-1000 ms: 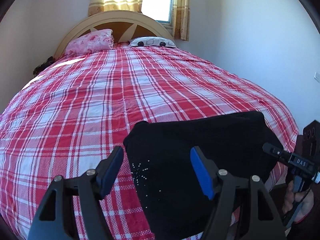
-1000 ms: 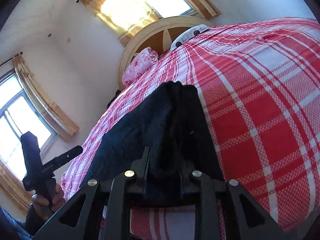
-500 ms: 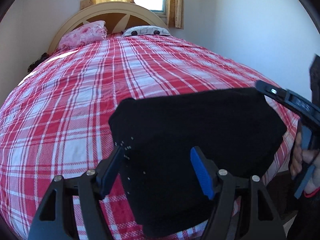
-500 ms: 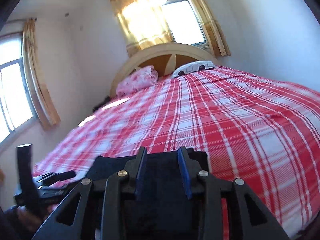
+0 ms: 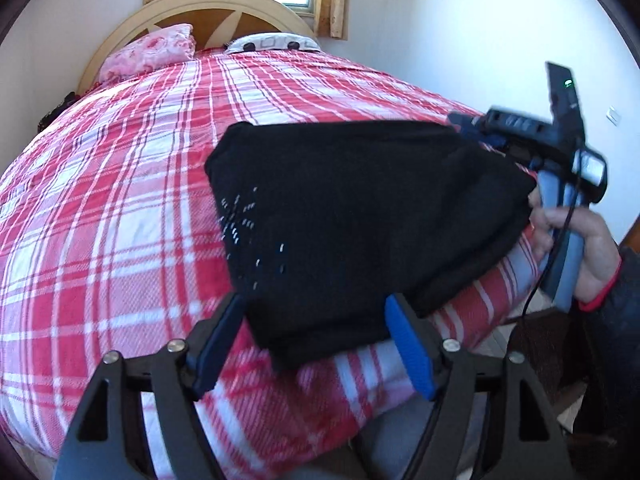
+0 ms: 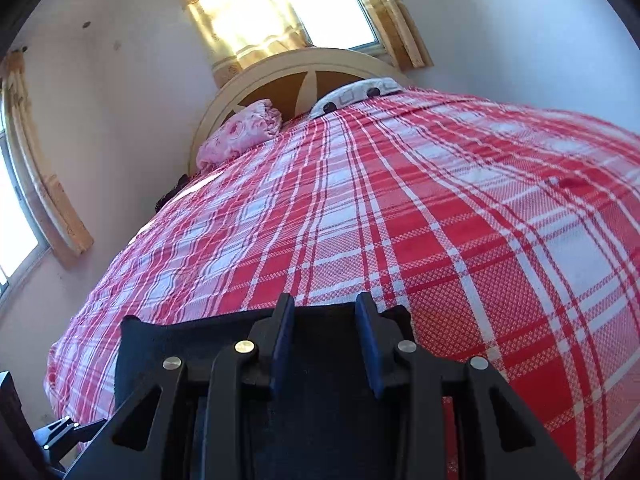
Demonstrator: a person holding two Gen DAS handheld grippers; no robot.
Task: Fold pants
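With the left gripper (image 5: 312, 344) gaping wide and empty and the right gripper (image 6: 325, 344) part-open, gripping nothing, the folded black pants (image 5: 360, 216) are lying at the bed's (image 5: 120, 208) near edge, risking sliding off.

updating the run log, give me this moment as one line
task: fold pants | pants: folded, on bed | left gripper: open at near edge | right gripper: open, just released
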